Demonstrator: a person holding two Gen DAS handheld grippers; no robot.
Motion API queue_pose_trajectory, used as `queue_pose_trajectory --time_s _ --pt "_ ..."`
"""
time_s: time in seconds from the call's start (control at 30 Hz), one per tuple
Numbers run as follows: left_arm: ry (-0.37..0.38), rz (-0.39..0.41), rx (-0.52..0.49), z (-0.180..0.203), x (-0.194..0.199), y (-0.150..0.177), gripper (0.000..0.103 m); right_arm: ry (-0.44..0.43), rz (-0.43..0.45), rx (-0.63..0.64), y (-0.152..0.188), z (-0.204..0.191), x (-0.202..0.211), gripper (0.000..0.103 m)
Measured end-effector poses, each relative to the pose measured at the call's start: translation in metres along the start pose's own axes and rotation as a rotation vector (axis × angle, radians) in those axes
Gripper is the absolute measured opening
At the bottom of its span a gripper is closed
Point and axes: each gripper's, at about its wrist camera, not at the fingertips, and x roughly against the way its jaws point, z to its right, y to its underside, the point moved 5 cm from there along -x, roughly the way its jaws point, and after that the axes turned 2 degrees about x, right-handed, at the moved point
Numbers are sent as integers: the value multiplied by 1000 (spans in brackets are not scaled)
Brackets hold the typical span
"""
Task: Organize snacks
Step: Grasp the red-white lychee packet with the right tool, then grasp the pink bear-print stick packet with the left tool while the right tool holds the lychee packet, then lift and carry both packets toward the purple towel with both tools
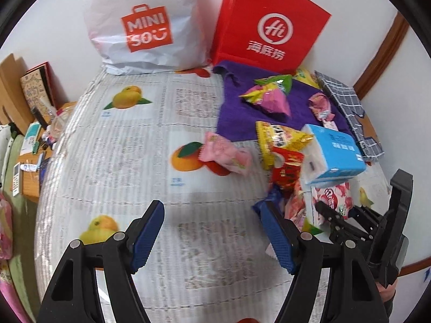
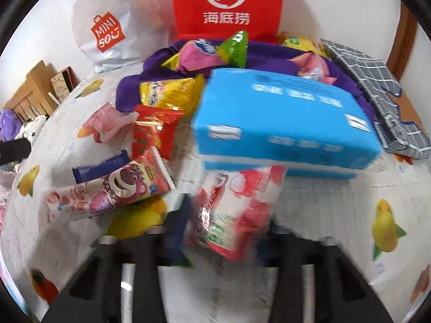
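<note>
Red-and-white snack packet (image 2: 231,215) stands between the closed fingers of the right gripper (image 2: 226,228), clamped there, its long axis running away from the camera towards the blue tissue pack (image 2: 282,123) on the fruit-print tablecloth (image 1: 121,161). Left gripper (image 1: 212,234) hangs spread and empty above the cloth.

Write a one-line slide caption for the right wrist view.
Right gripper shut on a red-and-white snack packet, in front of a blue tissue pack.
</note>
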Motion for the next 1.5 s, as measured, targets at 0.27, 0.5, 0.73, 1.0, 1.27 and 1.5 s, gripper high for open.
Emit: queue_pose_trajectory --time_s 0.27,0.5,0.73,1.0,1.27,1.5 --pt "63 -16 -134 66 -14 9 72 32 27 -59 29 55 24 30" --pt "-10 -67 -264 116 -48 34 70 69 46 -119 47 104 32 31" --pt "-56 -25 -305 127 -56 50 19 66 65 -71 41 105 28 31" --pt "-18 54 -254 122 -61 60 24 -5 79 -76 26 105 13 32" --pt "-11 85 -195 119 -65 57 26 -40 81 -104 26 108 13 33" --pt "-43 84 -218 124 -66 60 26 -38 81 -105 26 107 13 33"
